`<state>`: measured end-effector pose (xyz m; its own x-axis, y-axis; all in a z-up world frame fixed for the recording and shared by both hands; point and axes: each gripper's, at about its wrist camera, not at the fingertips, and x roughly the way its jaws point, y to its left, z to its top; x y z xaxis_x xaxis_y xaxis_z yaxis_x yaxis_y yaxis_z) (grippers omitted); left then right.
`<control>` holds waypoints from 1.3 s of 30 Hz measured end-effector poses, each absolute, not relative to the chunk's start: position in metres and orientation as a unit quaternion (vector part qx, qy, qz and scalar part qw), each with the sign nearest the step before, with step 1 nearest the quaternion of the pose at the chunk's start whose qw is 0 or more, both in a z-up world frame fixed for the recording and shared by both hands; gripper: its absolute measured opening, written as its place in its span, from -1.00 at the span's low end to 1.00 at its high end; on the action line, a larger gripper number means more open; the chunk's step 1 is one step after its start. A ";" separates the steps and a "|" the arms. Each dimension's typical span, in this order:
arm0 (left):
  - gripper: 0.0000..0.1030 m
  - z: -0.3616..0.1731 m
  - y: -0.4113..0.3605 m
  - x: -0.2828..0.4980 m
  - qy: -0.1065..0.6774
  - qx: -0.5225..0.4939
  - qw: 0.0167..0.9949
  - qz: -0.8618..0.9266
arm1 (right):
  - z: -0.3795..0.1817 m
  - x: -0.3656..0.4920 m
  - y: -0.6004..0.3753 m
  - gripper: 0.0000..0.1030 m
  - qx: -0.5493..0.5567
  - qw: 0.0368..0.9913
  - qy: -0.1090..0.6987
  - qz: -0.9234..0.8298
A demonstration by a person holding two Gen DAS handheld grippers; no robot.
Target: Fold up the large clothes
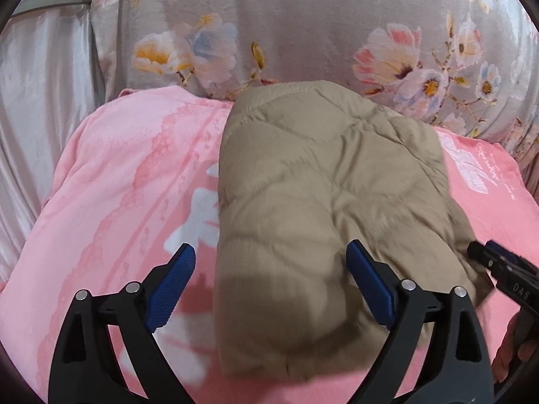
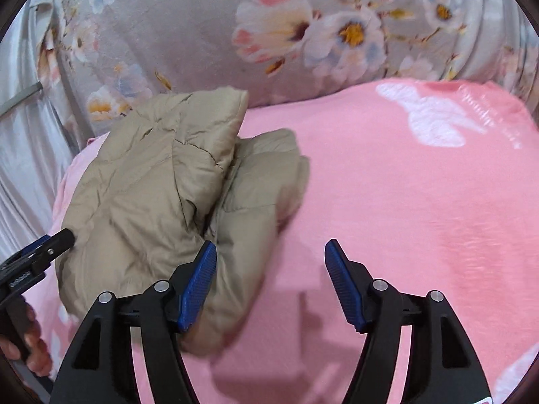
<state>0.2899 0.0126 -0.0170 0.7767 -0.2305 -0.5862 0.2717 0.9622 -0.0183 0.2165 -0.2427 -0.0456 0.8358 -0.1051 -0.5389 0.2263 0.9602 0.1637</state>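
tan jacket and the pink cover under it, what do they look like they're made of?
Tan jacket: looks like thin woven synthetic shell, nylon or polyester, over puffy fill; slight sheen, stitched quilt lines and fine crinkles. Whether the fill is down can't be told.
Pink cover: looks like soft matte fleece or plush with a printed white pattern; fuzzy surface, no shine. Fibre unclear.

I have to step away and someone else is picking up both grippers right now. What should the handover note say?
Left gripper: open, holding nothing, hovering over the near end of the tan quilted jacket.
Right gripper: open, empty, over the pink blanket just right of the jacket.
Jacket: lying on the pink blanket as a compact, layered bundle; floral bedding behind it.
Done: the jacket looks folded over on itself.
Left: possibly tidy the loose flap on its right side, then check the bundle holds its shape.
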 end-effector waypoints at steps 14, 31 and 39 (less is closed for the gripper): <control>0.73 -0.072 0.033 0.281 0.375 0.072 0.923 -0.042 | -0.064 0.239 -0.180 -0.90 0.004 0.943 0.330 -0.046; 0.90 -0.080 0.035 0.331 0.386 0.082 0.919 -0.013 | -0.075 0.273 -0.190 -0.99 0.052 0.941 0.332 -0.036; 0.89 -0.011 0.042 0.274 0.318 0.057 0.945 -0.046 | -0.028 0.248 -0.186 -0.94 0.082 0.958 0.274 -0.025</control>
